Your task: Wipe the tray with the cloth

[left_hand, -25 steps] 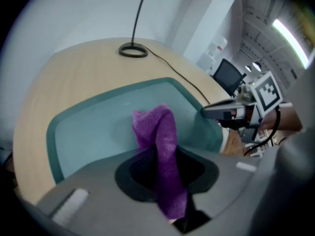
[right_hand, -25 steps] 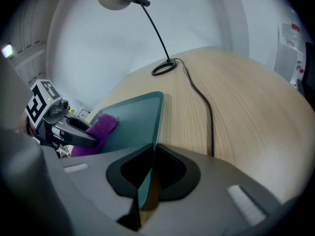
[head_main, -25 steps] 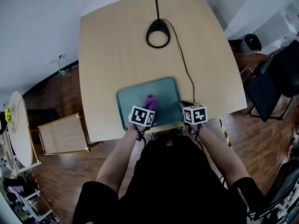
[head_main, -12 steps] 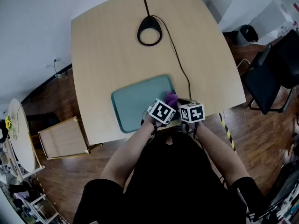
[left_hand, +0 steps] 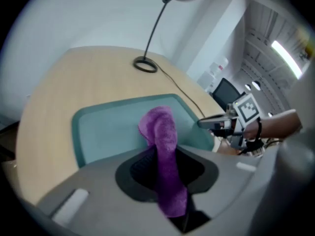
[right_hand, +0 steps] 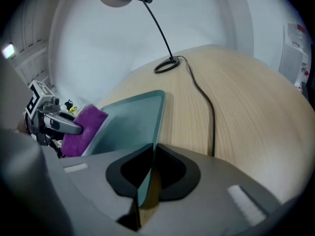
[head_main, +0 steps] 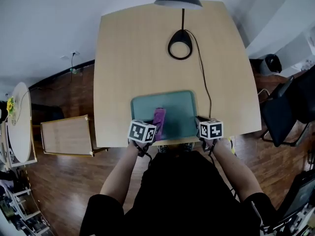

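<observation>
A teal tray lies at the near edge of the wooden table. A purple cloth rests on the tray's near middle. My left gripper holds the cloth, and its jaws are closing tighter on the cloth that runs between them. The tray's floor spreads out beyond the cloth. My right gripper is shut on the tray's right rim, which passes between its jaws. From the right gripper view the cloth and the left gripper show at the tray's far side.
A desk lamp with a ring base stands at the table's far middle, and its black cable runs along the tray's right side to the near edge. A black chair is at the right. A wooden box sits on the floor at the left.
The left gripper carried the cloth from the tray's middle to its right edge, then back left to the near middle. The right gripper stayed on the rim.
</observation>
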`<state>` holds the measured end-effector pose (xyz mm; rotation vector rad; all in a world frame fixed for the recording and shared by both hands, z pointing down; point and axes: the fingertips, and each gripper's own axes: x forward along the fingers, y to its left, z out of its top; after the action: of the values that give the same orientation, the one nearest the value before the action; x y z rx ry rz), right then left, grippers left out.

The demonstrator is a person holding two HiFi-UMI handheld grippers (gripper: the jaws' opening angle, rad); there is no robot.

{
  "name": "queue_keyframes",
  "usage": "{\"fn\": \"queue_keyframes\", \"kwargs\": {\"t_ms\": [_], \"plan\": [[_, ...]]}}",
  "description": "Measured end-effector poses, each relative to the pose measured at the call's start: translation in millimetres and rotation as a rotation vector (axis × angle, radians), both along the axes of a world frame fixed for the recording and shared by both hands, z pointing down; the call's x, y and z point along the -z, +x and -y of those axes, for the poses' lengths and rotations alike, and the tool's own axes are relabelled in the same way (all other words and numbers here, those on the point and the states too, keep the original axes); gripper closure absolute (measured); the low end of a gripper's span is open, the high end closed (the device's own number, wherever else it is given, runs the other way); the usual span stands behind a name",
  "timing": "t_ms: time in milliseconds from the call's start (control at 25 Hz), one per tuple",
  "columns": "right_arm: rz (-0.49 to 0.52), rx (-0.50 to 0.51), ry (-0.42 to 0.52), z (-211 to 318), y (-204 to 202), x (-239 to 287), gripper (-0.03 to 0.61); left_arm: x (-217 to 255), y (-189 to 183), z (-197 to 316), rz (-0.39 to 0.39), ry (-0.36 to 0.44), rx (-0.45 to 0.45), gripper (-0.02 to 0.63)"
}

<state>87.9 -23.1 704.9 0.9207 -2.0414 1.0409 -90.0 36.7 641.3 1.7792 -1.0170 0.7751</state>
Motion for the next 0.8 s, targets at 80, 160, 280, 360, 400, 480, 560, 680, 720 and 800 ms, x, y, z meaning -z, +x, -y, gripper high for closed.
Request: {"fn": "queue_keyframes", "kwargs": {"t_ms": [80,160,280,360,400,480,560,680,720,800], "plan": [[-0.002,0.005,-0.007,0,-1,-3,0.551,-3,-52,-24,0.088,-0.023,0.079,0.5],[-0.006,0.012,-0.006,1,0,-3,0.551,-9,-90,-50,0.147,-0.06,0.158,0.5],[-0.01,0.018,0.0,3,-1,-1,0.549,-15,-113,-74,0.175,-0.091,0.208,0.5],[-0.009,0.021,0.002,3,-2,0,0.549,-20,-111,-79,0.208,-0.1,0.183,0.5],[-0.007,0.02,-0.001,3,-2,-2,0.549,-24,-105,-79,0.225,-0.107,0.16,0.5],[-0.007,0.014,-0.003,2,-1,-3,0.549,-33,-87,-76,0.24,-0.122,0.107,0.5],[-0.008,0.009,-0.004,2,-2,-3,0.549,-39,-63,-72,0.233,-0.133,0.047,0.5],[-0.002,-0.002,-0.003,3,-5,-2,0.551,-42,-25,-64,0.219,-0.13,-0.053,0.499],[0.001,-0.005,0.001,3,-6,0,0.551,-42,-12,-62,0.208,-0.127,-0.088,0.5],[0.008,-0.011,0.006,4,-7,2,0.551,-41,15,-57,0.179,-0.122,-0.156,0.499]]}}
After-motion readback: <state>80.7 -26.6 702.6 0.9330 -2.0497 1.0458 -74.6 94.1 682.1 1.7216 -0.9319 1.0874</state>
